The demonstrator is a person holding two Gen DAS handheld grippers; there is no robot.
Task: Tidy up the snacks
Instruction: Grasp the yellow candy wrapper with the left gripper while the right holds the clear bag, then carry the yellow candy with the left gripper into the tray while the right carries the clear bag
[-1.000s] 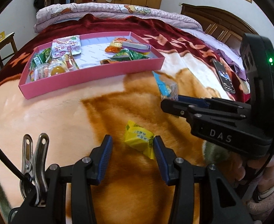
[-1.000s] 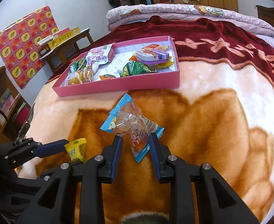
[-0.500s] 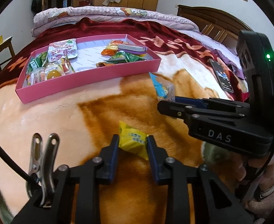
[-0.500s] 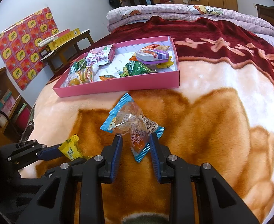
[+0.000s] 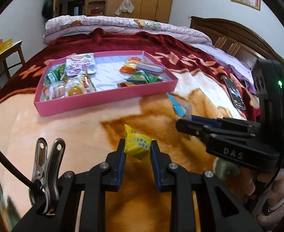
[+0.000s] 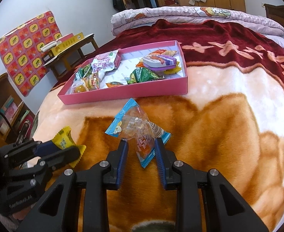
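Gripping: left tool [image 5: 138, 150] pinches crinkly yellow foil candy packet [image 5: 137, 145].
Right tool [image 6: 141, 150]: clamps clear blue-edged plastic snack bag [image 6: 136, 129] on plush orange blanket [image 6: 219, 135].
Left view only: black phone [image 5: 234, 92].

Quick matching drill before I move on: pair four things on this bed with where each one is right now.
Things:
1. yellow wrapped candy
2. blue-edged clear snack packet
3. purple oval tin
4. black phone

Places:
A. in the pink cardboard tray
B. between the left gripper's pads
C. bare blanket, beside the headboard
D. between the right gripper's fingers

Pairs: 1-B, 2-D, 3-A, 4-C
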